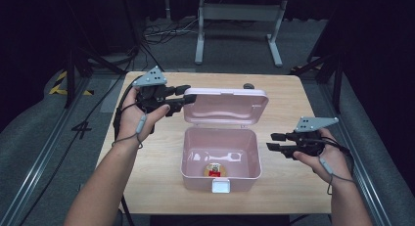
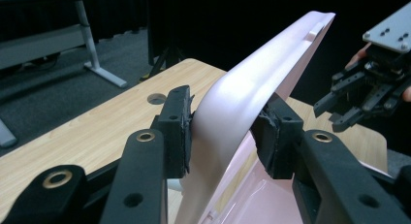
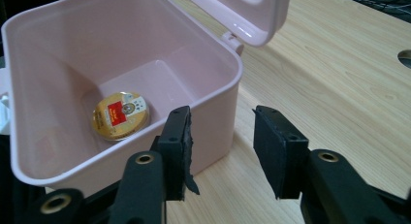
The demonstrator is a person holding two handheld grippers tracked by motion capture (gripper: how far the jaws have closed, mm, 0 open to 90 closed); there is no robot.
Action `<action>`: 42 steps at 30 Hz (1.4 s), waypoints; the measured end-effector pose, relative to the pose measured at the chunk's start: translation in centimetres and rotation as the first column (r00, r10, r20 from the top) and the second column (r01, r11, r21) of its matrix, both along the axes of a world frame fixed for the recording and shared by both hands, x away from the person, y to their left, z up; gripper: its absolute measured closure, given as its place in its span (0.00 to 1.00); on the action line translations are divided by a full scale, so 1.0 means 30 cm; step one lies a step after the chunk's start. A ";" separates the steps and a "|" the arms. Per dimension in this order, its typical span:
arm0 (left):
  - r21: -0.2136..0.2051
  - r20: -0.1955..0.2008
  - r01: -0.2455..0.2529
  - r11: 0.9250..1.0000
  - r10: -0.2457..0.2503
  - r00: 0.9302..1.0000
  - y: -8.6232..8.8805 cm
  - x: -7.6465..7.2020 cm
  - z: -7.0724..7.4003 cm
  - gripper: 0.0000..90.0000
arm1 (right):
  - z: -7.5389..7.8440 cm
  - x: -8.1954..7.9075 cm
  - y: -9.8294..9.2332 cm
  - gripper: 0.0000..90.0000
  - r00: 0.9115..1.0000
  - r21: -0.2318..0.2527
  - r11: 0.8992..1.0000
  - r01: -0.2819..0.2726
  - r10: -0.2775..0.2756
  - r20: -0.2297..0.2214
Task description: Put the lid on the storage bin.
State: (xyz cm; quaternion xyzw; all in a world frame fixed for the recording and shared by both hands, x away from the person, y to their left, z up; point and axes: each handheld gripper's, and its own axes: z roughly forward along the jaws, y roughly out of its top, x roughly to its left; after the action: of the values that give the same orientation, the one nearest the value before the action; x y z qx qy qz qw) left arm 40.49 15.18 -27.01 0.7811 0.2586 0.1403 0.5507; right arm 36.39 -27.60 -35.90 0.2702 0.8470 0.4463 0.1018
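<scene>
A pink plastic box [image 1: 257,155] stands open in the middle of the wooden table, its lid [image 1: 227,106] raised at the back. A round gold tin with a red label [image 1: 214,169] lies on the box floor [image 3: 120,115]. My left gripper [image 1: 190,93] is at the lid's left corner. In the left gripper view the lid [image 2: 252,83] runs between the spread jaws of this gripper [image 2: 223,132], whose pads lie close beside it without clamping. My right gripper [image 1: 270,141] hovers open and empty just right of the box, with nothing between its jaws [image 3: 220,141] beside the box wall [image 3: 213,95].
A white latch [image 1: 221,186] sticks out of the box front. A round hole [image 1: 248,86] pierces the tabletop behind the lid. Bare wood lies to either side of the box. A white desk frame [image 1: 240,20] and cables are on the floor beyond.
</scene>
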 end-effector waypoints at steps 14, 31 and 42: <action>0.031 0.083 -0.010 0.999 0.008 0.997 -0.011 -0.089 -0.019 0.65 | 0.064 -0.046 0.006 0.85 0.998 0.043 0.999 0.009 -0.007 -0.054; 0.052 0.052 0.006 0.999 -0.008 0.999 -0.002 -0.168 -0.046 0.54 | 0.093 -0.080 0.056 0.93 0.998 0.119 0.991 -0.053 0.058 -0.038; 0.089 0.012 0.027 0.996 -0.028 1.000 0.015 -0.210 -0.052 0.51 | 0.116 -0.094 0.083 0.98 0.996 0.166 0.983 -0.081 0.085 -0.014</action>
State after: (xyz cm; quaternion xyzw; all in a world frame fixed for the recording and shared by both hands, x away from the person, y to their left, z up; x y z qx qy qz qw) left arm 34.19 15.65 -28.56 0.8073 0.2377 0.1494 0.5191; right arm 33.56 -25.11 -32.41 0.2468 0.8186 0.5161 0.0516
